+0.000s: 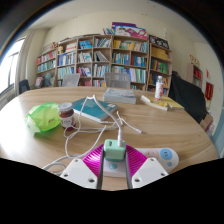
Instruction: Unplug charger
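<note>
A pale green charger block (114, 150) with a white cable (120, 128) coming out of its top stands between my fingers. My gripper (114, 153) is closed on it, with both magenta pads (93, 159) pressing on its sides. The charger sits over a white power strip (162, 157) that lies on the wooden table (170, 125) and has a blue ring at its right end. The join between charger and strip is hidden by the charger body. The cable runs away across the table towards the left.
Beyond the fingers lie a green bag (44, 119), a small jar (67, 113), a teal book (92, 112) and stacked books (121, 96). A black backpack (186, 96) stands at the table's right. Bookshelves (100, 58) line the back wall.
</note>
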The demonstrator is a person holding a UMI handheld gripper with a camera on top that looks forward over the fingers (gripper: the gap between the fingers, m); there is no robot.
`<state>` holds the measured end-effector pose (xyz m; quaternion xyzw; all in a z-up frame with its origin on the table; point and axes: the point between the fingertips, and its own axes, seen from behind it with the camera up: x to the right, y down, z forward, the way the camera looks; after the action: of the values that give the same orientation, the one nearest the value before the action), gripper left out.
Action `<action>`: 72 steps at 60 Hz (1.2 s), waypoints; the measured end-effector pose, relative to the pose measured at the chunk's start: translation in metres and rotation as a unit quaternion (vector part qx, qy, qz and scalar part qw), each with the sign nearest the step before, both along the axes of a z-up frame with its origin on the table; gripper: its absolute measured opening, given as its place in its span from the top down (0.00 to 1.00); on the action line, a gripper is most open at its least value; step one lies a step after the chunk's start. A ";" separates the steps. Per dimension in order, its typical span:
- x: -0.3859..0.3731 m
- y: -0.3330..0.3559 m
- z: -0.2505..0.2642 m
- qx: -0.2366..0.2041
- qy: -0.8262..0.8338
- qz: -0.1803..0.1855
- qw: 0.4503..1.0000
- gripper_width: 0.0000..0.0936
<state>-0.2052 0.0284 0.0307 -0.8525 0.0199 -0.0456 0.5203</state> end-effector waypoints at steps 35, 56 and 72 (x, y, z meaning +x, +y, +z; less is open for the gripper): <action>0.038 0.019 0.130 0.053 0.014 0.012 0.998 0.75; 0.197 -0.063 0.017 -0.163 0.011 -0.045 0.986 0.72; 0.200 -0.083 -0.043 -0.253 0.041 -0.039 0.966 0.63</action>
<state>-0.0055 -0.0542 -0.0124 -0.9562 0.0624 -0.0341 0.2840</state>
